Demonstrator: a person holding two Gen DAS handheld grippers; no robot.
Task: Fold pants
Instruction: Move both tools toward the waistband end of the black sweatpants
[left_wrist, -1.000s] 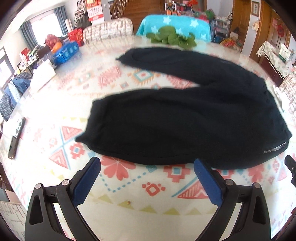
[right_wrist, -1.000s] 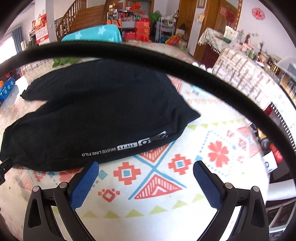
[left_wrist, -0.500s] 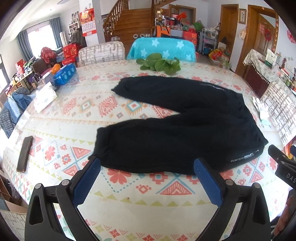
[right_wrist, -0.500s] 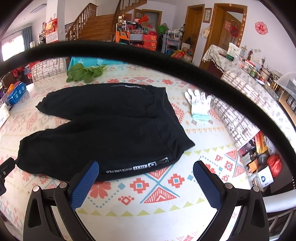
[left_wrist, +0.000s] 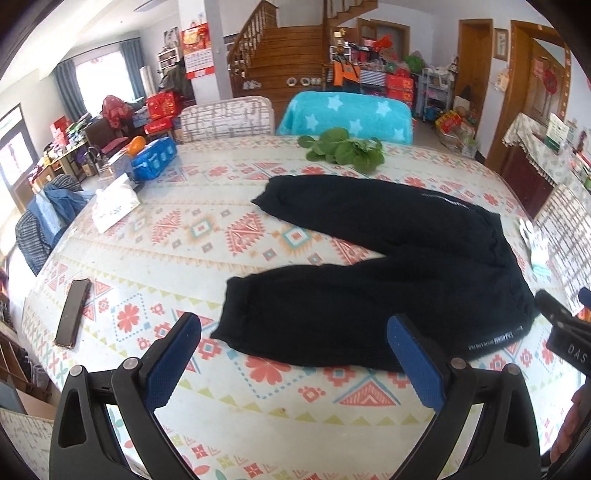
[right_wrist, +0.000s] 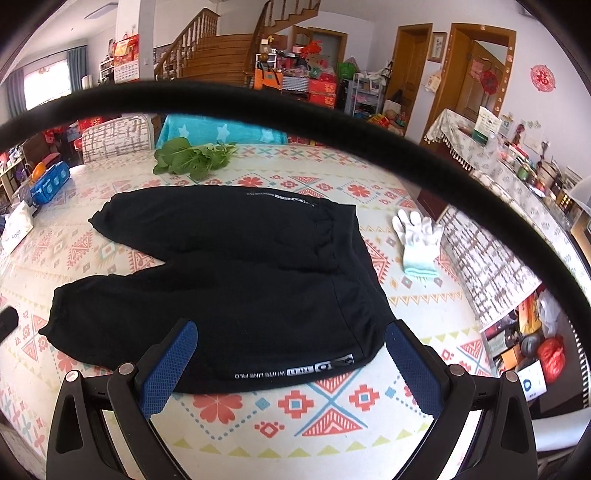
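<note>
Black pants (left_wrist: 388, 280) lie flat on a patterned tablecloth (left_wrist: 207, 236), legs spread in a V with cuffs to the left and waistband to the right. They also show in the right wrist view (right_wrist: 236, 280), with white lettering along the near side seam. My left gripper (left_wrist: 293, 354) is open and empty, held above the near table edge in front of the near leg's cuff. My right gripper (right_wrist: 290, 354) is open and empty, held above the near edge in front of the waist end. Its body (left_wrist: 565, 332) shows at the right of the left wrist view.
Green leafy vegetables (left_wrist: 341, 149) lie at the far edge. A dark phone (left_wrist: 73, 312) lies at the left. A white glove (right_wrist: 417, 240) lies right of the waistband. A tissue box (left_wrist: 114, 206) and blue pack (left_wrist: 153, 158) sit far left. Chairs stand behind the table.
Both grippers have pulled up and back from the pants, so more of the table and room shows. Both stay open. The pants have not moved.
</note>
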